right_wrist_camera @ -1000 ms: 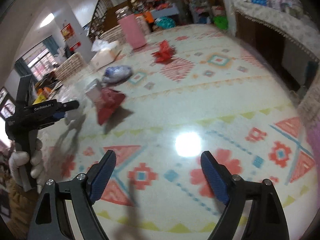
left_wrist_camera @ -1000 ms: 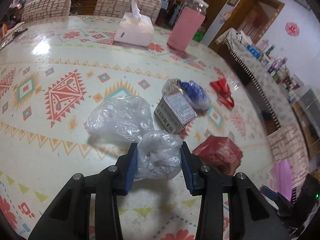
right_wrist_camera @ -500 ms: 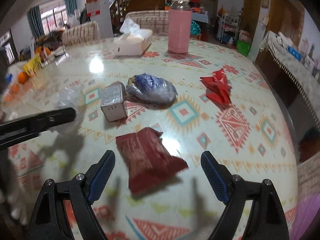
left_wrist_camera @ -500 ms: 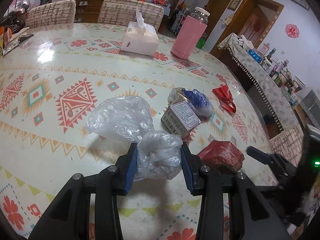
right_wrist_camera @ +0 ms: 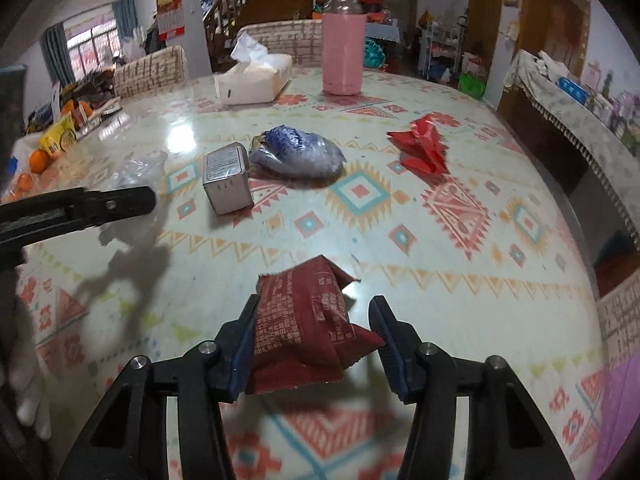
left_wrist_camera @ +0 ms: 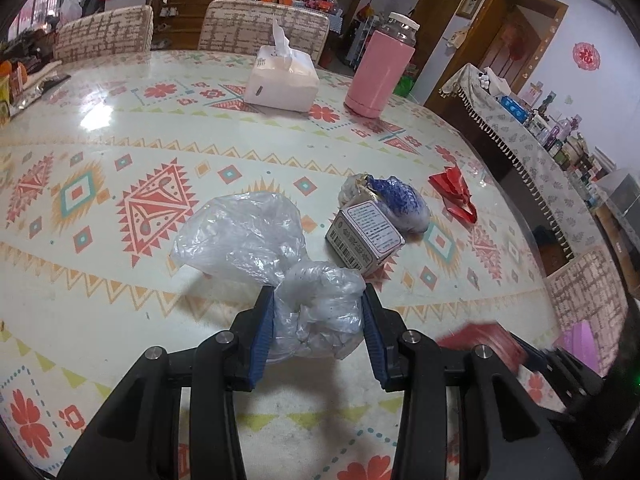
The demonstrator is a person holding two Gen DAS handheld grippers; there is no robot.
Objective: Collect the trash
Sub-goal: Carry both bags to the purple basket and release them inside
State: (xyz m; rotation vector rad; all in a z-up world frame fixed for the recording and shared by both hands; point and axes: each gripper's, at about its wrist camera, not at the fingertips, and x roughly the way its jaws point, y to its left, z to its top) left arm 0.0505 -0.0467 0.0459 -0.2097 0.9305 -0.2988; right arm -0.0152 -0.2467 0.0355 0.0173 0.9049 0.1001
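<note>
My left gripper [left_wrist_camera: 318, 320] is shut on a crumpled clear plastic bag [left_wrist_camera: 248, 236], whose loose end spreads over the patterned table [left_wrist_camera: 120, 288]. My right gripper [right_wrist_camera: 314, 336] has its jaws closing on a dark red snack wrapper [right_wrist_camera: 308, 320]; both blue pads touch its sides. The same wrapper [left_wrist_camera: 480, 340] shows blurred at the lower right of the left wrist view. A small printed box [right_wrist_camera: 226, 178], a blue and white bag [right_wrist_camera: 296, 152] and a crumpled red wrapper [right_wrist_camera: 420, 146] lie farther out.
A tissue box [left_wrist_camera: 280, 80] and a tall pink flask [left_wrist_camera: 378, 76] stand at the far side, with chairs [left_wrist_camera: 260, 24] behind. Oranges and snack packs [right_wrist_camera: 52, 140] sit at the table's left. The table edge [right_wrist_camera: 572, 208] curves along the right, near a cloth-covered sideboard.
The right gripper came in over the dark red wrapper and narrowed its jaws onto it. The left gripper kept its hold on the plastic bag and stayed put.
</note>
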